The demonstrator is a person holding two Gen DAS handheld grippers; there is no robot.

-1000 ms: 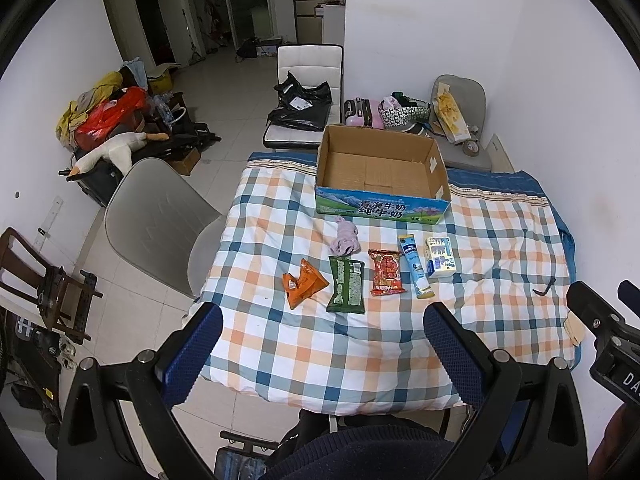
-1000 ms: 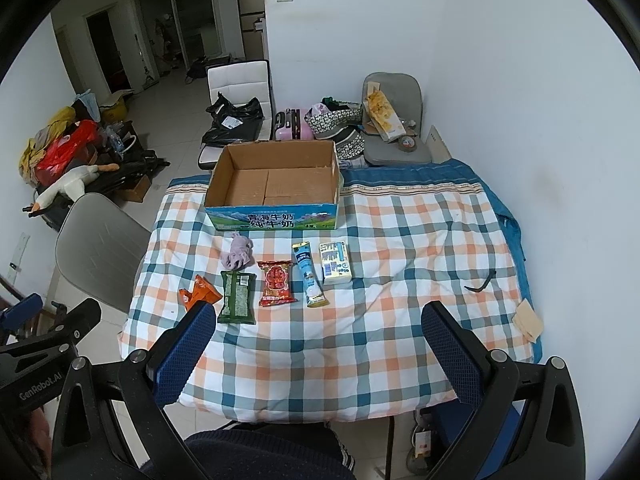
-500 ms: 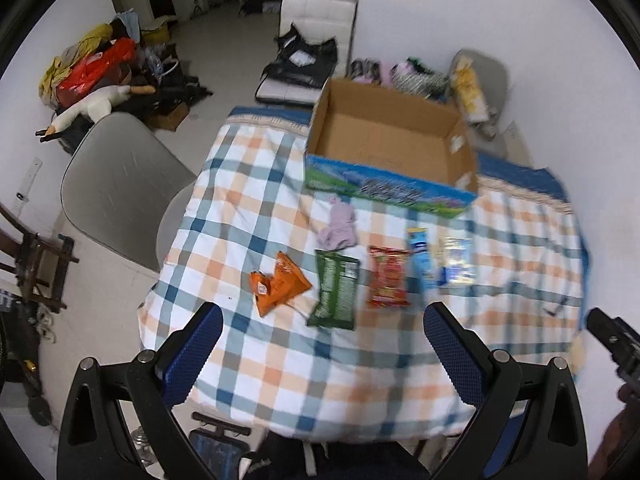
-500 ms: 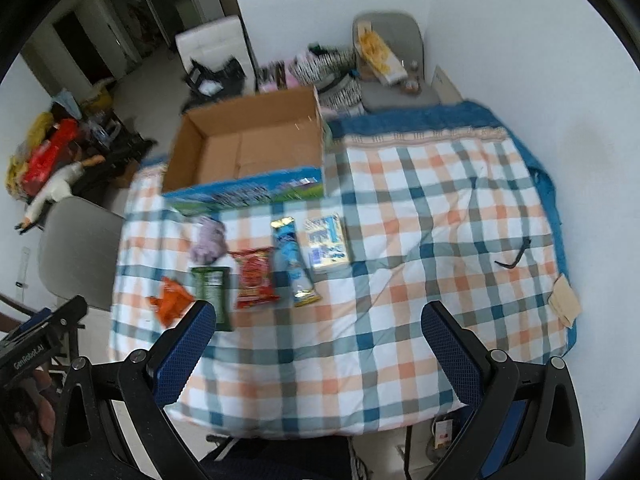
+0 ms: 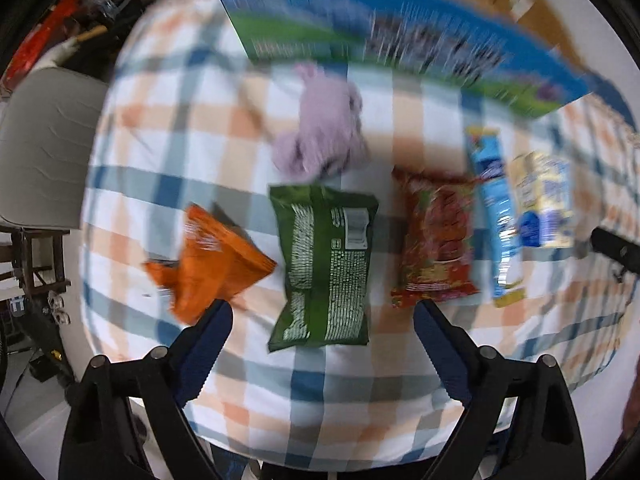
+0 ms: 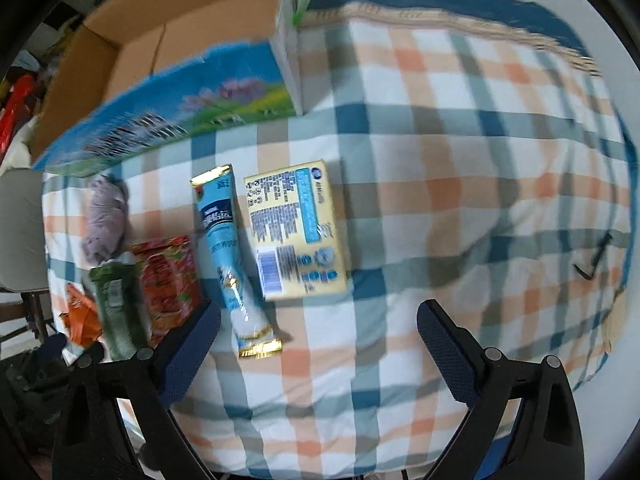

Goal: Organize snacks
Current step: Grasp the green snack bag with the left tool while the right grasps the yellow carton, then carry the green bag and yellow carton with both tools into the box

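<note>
I count five snack packs (image 5: 325,263) in a row. One cardboard box (image 6: 168,92), one purple plush (image 5: 320,128).

We see an orange packet (image 5: 208,264), a green packet (image 5: 326,264), a red packet (image 5: 436,240) and a blue-orange-white checked tablecloth (image 6: 460,152).

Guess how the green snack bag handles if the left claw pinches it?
The green snack bag looks puffed and crinkled, so probably light and floppy, sagging from a pinch. Its glossy film may slip between the pads. It lies flat on the checked cloth, so it likely slides rather than rolls.
</note>
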